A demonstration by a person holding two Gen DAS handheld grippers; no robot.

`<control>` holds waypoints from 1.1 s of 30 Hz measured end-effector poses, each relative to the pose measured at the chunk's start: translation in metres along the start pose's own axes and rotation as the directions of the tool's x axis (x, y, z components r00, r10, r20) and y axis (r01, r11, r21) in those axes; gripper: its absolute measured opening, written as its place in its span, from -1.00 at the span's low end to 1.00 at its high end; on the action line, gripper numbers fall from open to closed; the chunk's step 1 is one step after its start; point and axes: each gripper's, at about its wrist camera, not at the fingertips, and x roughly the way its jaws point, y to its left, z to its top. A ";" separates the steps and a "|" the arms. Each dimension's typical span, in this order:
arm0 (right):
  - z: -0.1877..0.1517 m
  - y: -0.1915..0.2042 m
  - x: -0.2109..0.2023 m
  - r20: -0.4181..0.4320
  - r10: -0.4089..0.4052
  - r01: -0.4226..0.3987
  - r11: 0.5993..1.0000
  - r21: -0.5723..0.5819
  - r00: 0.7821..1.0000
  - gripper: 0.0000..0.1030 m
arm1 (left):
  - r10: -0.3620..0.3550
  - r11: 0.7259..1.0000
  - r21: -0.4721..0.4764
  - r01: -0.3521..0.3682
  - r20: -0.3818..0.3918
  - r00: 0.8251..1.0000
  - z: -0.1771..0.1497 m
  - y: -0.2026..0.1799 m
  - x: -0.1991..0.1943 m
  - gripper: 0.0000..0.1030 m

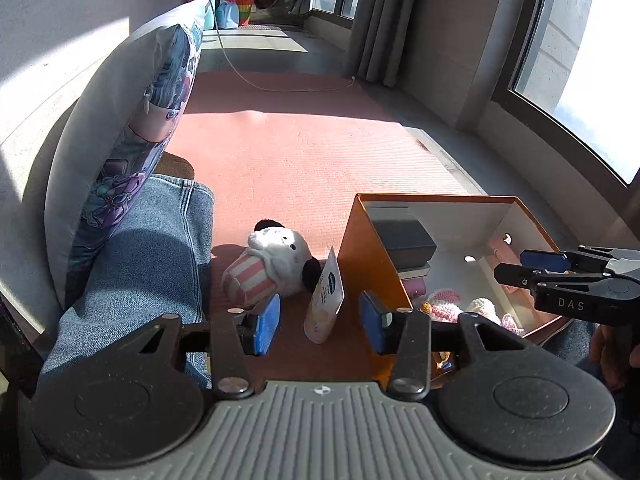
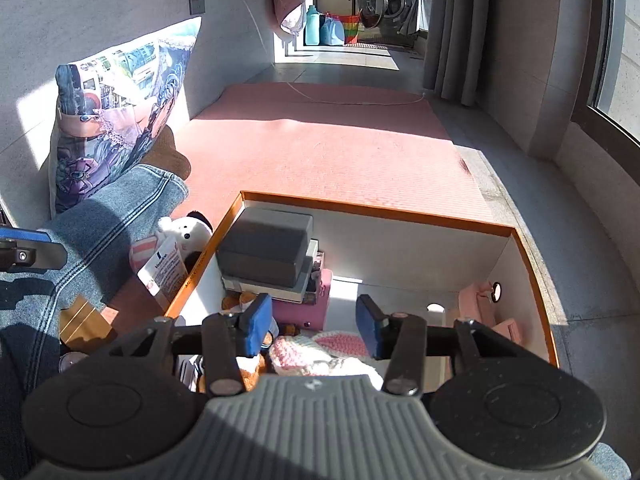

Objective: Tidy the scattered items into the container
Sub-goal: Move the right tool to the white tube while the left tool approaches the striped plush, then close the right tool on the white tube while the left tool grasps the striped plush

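An orange box with a white inside stands on the pink mat. It holds a grey case on a stack, a pink case and pink-white knitted items. Outside its left wall a white lotion tube leans, beside a panda plush with a striped cup. My left gripper is open, its fingers on either side of the tube. My right gripper is open and empty above the knitted items; it also shows in the left wrist view.
A denim-clad leg lies left of the plush. A printed cushion leans on the left wall. The pink mat stretches ahead, with a charger cable at its far end. Window and curtain on the right.
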 end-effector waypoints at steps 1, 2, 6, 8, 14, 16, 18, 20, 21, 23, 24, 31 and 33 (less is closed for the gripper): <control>0.001 0.005 0.002 0.001 0.024 -0.024 1.000 -0.001 1.000 -0.03 | 0.009 1.000 -0.002 -0.009 -0.012 1.000 -0.001 0.006 0.000 0.01; 0.002 0.011 0.004 0.002 0.046 -0.046 0.999 -0.003 0.999 -0.02 | 0.014 1.000 -0.004 -0.014 -0.020 1.000 -0.002 0.010 0.001 0.01; 0.010 0.036 0.015 -0.024 0.127 -0.127 0.992 -0.021 0.992 0.02 | 0.023 1.000 0.010 -0.022 -0.051 0.998 -0.003 0.022 0.005 0.00; 0.016 0.048 0.022 -0.043 0.152 -0.153 0.988 -0.033 0.987 0.00 | 0.026 0.999 0.046 -0.023 -0.060 0.998 -0.001 0.024 0.009 -0.01; 0.033 0.081 0.048 -0.112 0.182 -0.191 0.979 -0.073 0.977 -0.08 | 0.032 0.957 0.290 -0.014 -0.056 0.998 0.010 0.015 0.030 -0.01; 0.036 0.089 0.060 -0.149 0.183 -0.196 0.978 -0.072 0.972 -0.09 | 0.028 0.929 0.370 0.000 -0.071 0.997 0.014 0.014 0.043 -0.01; 0.038 0.096 0.071 -0.179 0.181 -0.198 0.977 -0.081 0.967 -0.10 | 0.024 0.907 0.422 0.016 -0.090 0.996 0.019 0.015 0.056 0.09; 0.040 0.101 0.079 -0.197 0.181 -0.202 0.975 -0.092 0.963 -0.10 | 0.027 0.882 0.470 0.031 -0.116 0.993 0.023 0.016 0.074 0.22; 0.041 0.104 0.083 -0.204 0.176 -0.199 0.975 -0.099 0.963 -0.10 | 0.033 0.873 0.487 0.033 -0.125 0.992 0.025 0.016 0.082 0.23; 0.044 0.110 0.089 -0.216 0.168 -0.197 0.973 -0.118 0.962 -0.10 | 0.035 0.861 0.508 0.043 -0.143 0.989 0.027 0.017 0.096 0.26; 0.045 0.111 0.092 -0.222 0.167 -0.198 0.972 -0.124 0.960 -0.10 | 0.039 0.857 0.513 0.051 -0.163 0.986 0.029 0.018 0.104 0.26; 0.047 0.117 0.111 -0.279 0.147 -0.196 0.967 -0.160 0.949 -0.28 | 0.078 0.834 0.545 0.092 -0.281 0.956 0.033 0.016 0.143 0.26; 0.046 0.117 0.115 -0.286 0.148 -0.200 0.966 -0.163 0.947 -0.30 | 0.098 0.822 0.563 0.089 -0.293 0.951 0.032 0.013 0.150 0.26</control>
